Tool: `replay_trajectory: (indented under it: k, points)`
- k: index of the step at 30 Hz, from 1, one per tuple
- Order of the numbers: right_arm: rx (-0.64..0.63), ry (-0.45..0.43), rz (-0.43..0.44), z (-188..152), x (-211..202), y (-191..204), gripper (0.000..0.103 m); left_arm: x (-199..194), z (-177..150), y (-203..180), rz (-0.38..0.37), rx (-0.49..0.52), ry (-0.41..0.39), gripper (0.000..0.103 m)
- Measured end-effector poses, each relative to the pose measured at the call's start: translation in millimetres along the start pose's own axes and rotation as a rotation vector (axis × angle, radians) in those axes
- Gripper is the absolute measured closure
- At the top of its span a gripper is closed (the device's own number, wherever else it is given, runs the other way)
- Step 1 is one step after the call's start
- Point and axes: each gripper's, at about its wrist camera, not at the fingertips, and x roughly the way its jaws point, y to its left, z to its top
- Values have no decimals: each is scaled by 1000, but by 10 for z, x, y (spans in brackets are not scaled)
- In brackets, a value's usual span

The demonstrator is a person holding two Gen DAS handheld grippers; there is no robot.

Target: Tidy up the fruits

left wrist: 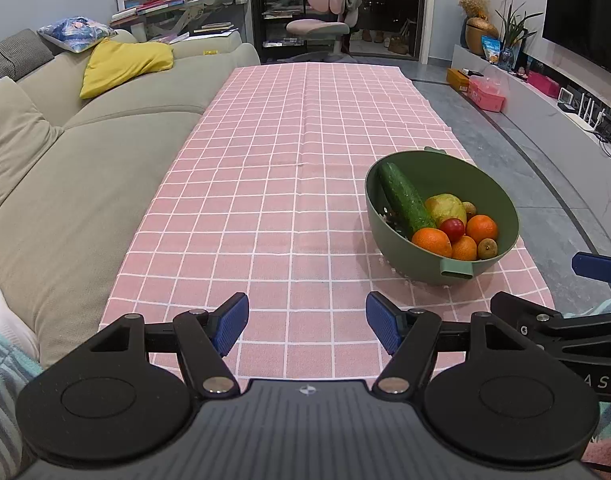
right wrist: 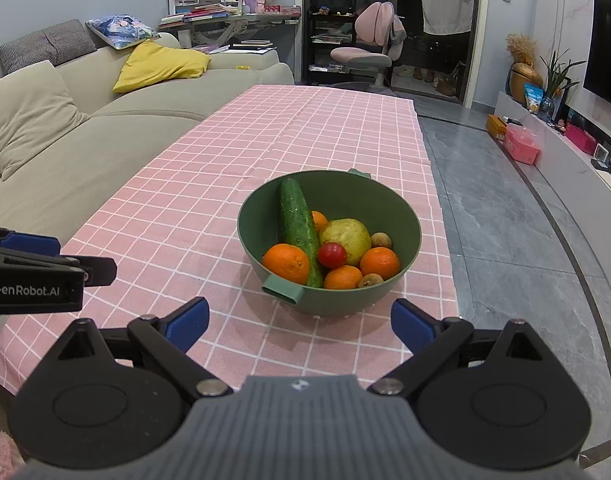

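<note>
A green bowl (right wrist: 401,216) stands on the pink checked tablecloth (right wrist: 209,184). It holds a cucumber (right wrist: 297,224), a yellow-green pear (right wrist: 347,238), a small red tomato (right wrist: 332,255), several oranges (right wrist: 286,262) and small brown fruits (right wrist: 381,240). My right gripper (right wrist: 299,322) is open and empty, just in front of the bowl. My left gripper (left wrist: 307,326) is open and empty over bare cloth, left of the bowl (left wrist: 501,196). The cucumber (left wrist: 405,198) and oranges (left wrist: 431,242) also show in the left wrist view.
A beige sofa (left wrist: 77,168) runs along the table's left side. Grey floor (right wrist: 505,216) lies to the right, with a low TV shelf (right wrist: 565,148) beyond. A pink chair (right wrist: 361,56) stands past the table's far end.
</note>
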Motion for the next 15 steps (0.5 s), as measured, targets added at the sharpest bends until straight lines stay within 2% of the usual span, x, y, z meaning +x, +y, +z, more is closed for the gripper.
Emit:
replay_trajectory:
  k: [15]
  points:
    - [0, 1, -1, -1, 1, 4, 9, -9, 8, 5, 1, -2, -1, 24]
